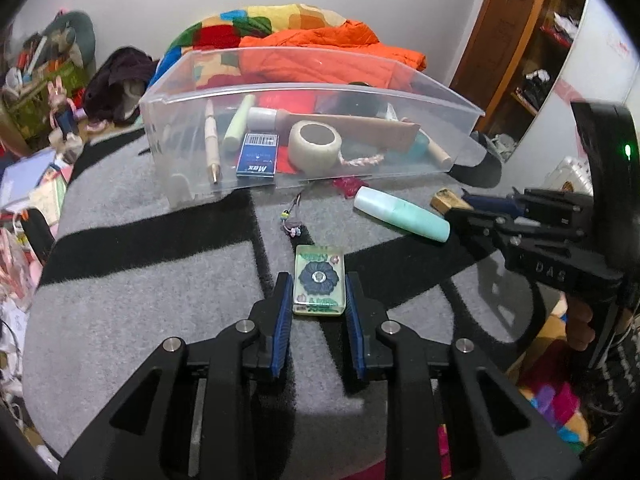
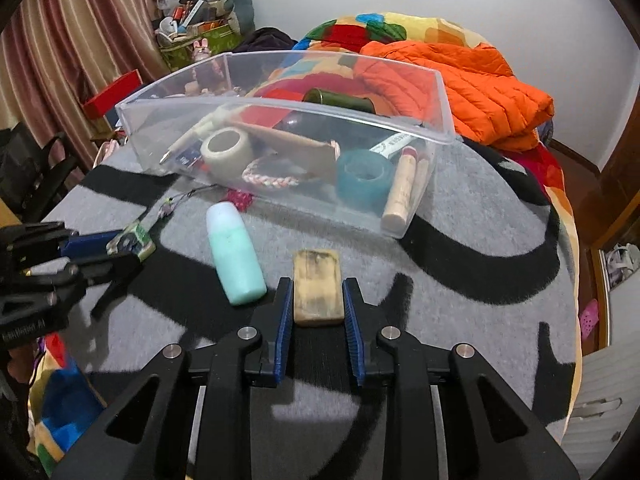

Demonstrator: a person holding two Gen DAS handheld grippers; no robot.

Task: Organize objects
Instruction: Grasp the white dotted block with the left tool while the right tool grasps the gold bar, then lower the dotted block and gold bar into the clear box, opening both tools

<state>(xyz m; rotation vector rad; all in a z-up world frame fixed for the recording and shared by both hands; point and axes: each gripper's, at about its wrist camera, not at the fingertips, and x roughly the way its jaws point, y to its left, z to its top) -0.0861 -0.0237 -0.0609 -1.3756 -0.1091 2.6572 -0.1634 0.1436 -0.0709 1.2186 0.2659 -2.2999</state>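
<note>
Your left gripper (image 1: 319, 294) jaws clamp the charm (image 1: 319, 285); your right gripper (image 2: 314, 298) jaws clamp the block (image 2: 318, 286), both on the blanket (image 2: 460, 280) before the bin (image 2: 248, 100). Lifting, the charm's cord (image 1: 296, 212) could snag.

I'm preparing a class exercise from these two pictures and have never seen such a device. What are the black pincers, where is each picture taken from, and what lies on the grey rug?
Each picture comes from a camera mounted on a hand-held two-finger gripper, looking along its fingers; a person holds one in each hand. In the left view, the left gripper is closed on a clear flower charm. In the right view, the right gripper is closed on a tan block. Between them a mint bottle lies loose on the grey rug. Behind stands a clear bin already holding tape rolls, a pen and other small things.
</note>
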